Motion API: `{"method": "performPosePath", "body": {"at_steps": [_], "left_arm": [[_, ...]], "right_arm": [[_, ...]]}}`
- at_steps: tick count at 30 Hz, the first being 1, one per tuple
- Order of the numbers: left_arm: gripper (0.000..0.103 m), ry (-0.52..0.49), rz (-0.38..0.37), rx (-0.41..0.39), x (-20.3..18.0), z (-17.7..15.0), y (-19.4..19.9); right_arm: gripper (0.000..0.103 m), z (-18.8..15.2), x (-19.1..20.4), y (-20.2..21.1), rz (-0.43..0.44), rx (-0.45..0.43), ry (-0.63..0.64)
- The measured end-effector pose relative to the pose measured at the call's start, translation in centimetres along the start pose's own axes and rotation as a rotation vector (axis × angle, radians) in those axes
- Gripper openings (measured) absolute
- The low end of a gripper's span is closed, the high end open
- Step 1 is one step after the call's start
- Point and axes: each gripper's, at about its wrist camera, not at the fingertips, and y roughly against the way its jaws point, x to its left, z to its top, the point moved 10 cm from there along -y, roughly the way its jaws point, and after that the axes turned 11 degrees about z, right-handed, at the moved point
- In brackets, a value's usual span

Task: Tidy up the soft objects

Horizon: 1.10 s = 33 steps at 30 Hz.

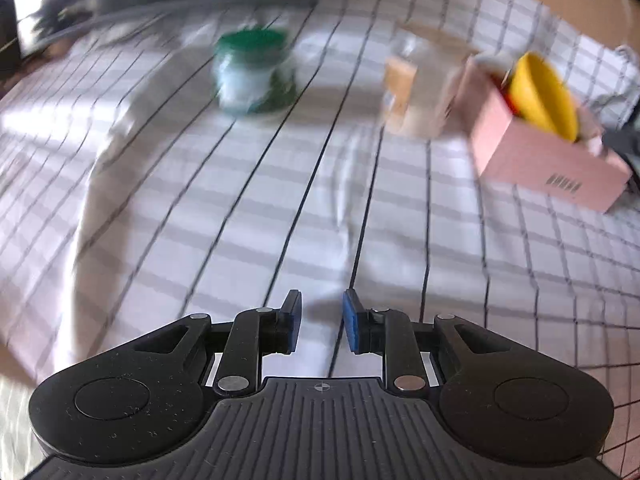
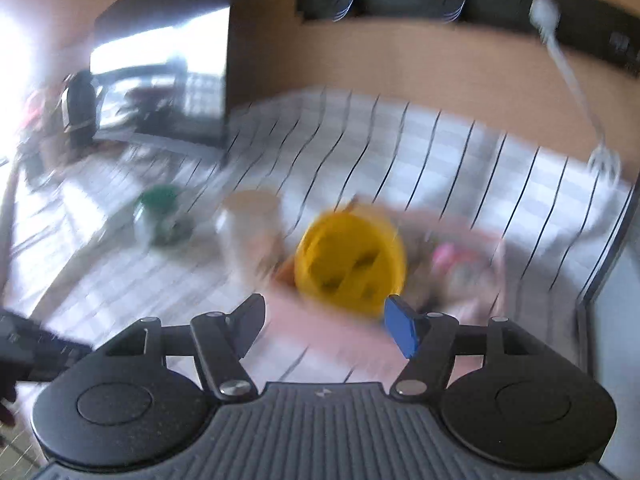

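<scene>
Yellow bowl (image 2: 350, 260) in pink box (image 1: 548, 160)

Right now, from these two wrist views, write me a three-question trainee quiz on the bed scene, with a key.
1. True or false: the yellow bowl lies flat on the checked sheet, away from the pink box.
2. Which stands nearer the pink box: A) the green-lidded jar or B) the clear container?
3. Fill in: the right gripper has its jaws wide apart with ____ between them.

Key:
1. False; the bowl sits tilted in the box's open top.
2. B.
3. Nothing. The left gripper holds nothing either.
</scene>
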Motion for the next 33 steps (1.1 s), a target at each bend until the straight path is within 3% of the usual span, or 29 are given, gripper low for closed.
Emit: {"method": "performPosePath", "body": {"at_steps": [5,7,9,12,14,21,33], "left_arm": [[0.026,0.020,0.054,-0.070,-1.5,-1.2,0.6],[0.038,0.032,0.044,-0.103,-2.8,-1.3,0.8],[0.065,0.003,0.026,-0.137,-4.7,-1.6,1.1],[0.084,-0.003,0.025,-0.179,-7.0,-1.9,1.1],[0.088,0.022,0.044,-0.206,-7.7,-2.1,1.2],[0.089,0.104,0.106,-0.275,-8.0,-2.5,1.4],[0.089,0.112,0.110,-0.316,-7.8,-3.3,2.0]], "right_arm": [[0.067,-5.3,1.4,-1.9,0.050,0.156,-0.039],[0.067,-6.9,1.8,-2.5,0.067,0.195,-0.036],[0.067,-8.4,1.8,-2.8,0.060,0.218,-0.036],[0.070,-9.2,1.6,-2.8,0.054,0.205,-0.053],[0.074,-9.5,1.4,-2.8,0.033,0.197,-0.028],[0.102,-10.1,-0.5,-3.1,-0.007,0.152,-0.012],[0.103,-10.4,-0.9,-2.9,-0.004,0.074,0.004]]}}
